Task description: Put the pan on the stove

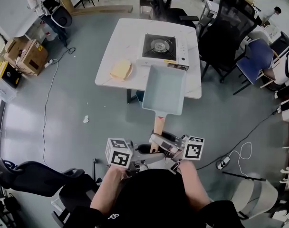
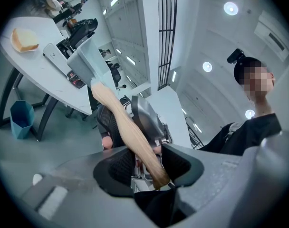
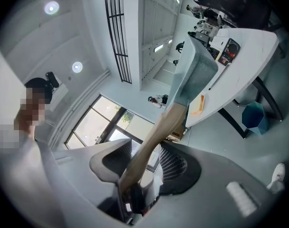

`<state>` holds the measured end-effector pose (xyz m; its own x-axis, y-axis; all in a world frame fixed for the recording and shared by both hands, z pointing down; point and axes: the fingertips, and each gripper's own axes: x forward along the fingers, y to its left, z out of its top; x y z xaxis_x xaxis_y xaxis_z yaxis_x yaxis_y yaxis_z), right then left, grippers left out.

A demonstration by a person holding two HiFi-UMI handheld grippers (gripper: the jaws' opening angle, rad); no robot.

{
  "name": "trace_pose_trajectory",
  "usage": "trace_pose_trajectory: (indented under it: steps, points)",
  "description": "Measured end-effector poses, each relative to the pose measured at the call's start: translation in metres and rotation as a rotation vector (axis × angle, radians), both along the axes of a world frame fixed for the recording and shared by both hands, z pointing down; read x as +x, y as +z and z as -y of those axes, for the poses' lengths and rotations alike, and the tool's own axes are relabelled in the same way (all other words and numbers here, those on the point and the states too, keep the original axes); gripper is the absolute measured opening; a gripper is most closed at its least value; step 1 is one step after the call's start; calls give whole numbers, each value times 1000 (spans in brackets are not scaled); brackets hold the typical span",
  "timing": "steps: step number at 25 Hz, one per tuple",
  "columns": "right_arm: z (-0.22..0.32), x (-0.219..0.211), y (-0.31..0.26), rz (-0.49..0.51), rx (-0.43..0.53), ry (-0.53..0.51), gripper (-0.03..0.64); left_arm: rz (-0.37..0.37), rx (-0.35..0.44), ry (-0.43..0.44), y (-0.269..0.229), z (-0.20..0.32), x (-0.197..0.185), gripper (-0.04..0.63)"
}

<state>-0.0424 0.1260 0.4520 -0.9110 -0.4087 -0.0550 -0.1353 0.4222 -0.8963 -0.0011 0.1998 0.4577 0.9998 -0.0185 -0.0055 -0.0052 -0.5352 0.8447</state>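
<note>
A pale blue-grey rectangular pan point(image 1: 164, 90) with a wooden handle point(image 1: 158, 126) hangs in the air in front of the white table point(image 1: 120, 37), short of the portable gas stove point(image 1: 162, 48) on it. Both grippers hold the handle's near end. My left gripper point(image 1: 147, 149) and right gripper point(image 1: 166, 148) meet there from either side. In the left gripper view the handle point(image 2: 130, 132) runs between the jaws of the left gripper point(image 2: 147, 165) up to the pan point(image 2: 87, 61). In the right gripper view the handle point(image 3: 151, 141) passes between the jaws of the right gripper point(image 3: 144, 167).
A slice of bread point(image 1: 120, 69) lies on the table left of the stove. A blue bin point(image 2: 22, 118) stands under the table. Black office chairs point(image 1: 230, 27) and a blue chair point(image 1: 256, 58) crowd the right side. Another black chair point(image 1: 35, 177) is at my near left.
</note>
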Motion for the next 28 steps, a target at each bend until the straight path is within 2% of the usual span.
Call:
trace_pose_trajectory:
  steps: [16, 28]
  points:
    - [96, 18, 4, 23, -11, -38, 181, -9, -15, -56, 5, 98, 21, 178]
    - [141, 30, 6, 23, -3, -62, 183, 13, -19, -72, 8, 144, 34, 178]
